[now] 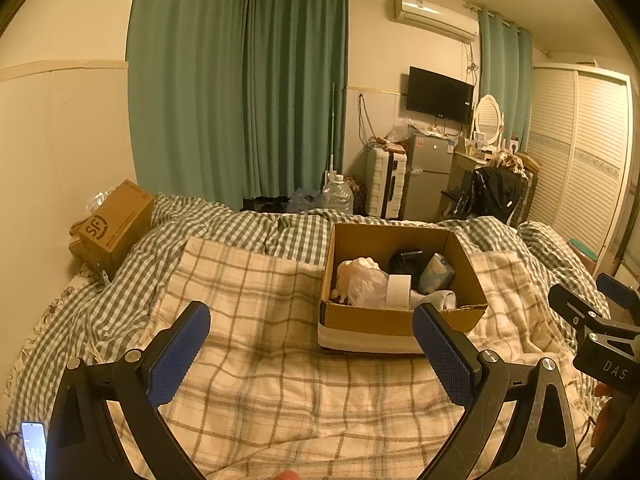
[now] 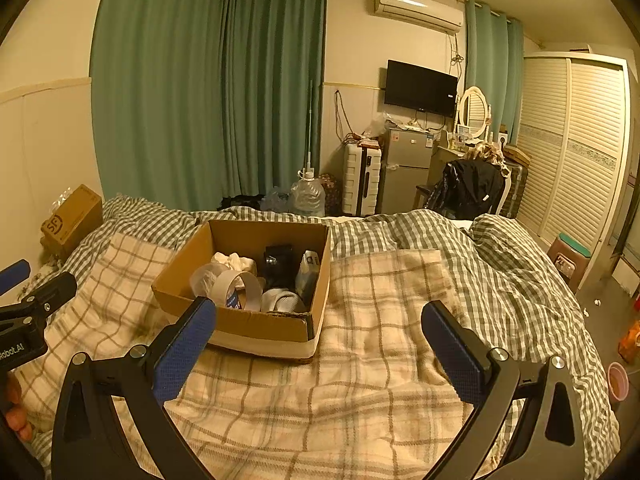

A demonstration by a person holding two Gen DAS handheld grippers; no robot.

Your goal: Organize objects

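Observation:
An open cardboard box (image 1: 392, 318) sits on a beige plaid blanket (image 1: 256, 320) on the bed; it also shows in the right wrist view (image 2: 256, 326). Inside lie a roll of white tape (image 1: 399, 290) (image 2: 236, 286), a white plastic bag (image 1: 366, 284), a black object (image 1: 406, 260) (image 2: 278, 262), a tissue pack (image 1: 436, 272) (image 2: 310, 272) and a white cloth (image 2: 282, 300). My left gripper (image 1: 314, 350) is open and empty, just before the box's left front. My right gripper (image 2: 320, 346) is open and empty, before the box's right front corner.
A closed SF shipping box (image 1: 114, 226) rests at the bed's far left by the wall. A phone (image 1: 34, 448) lies at the near left. A green checked duvet (image 2: 500, 264) covers the bed. Beyond stand a water jug (image 2: 307, 196), suitcase, fridge and chair.

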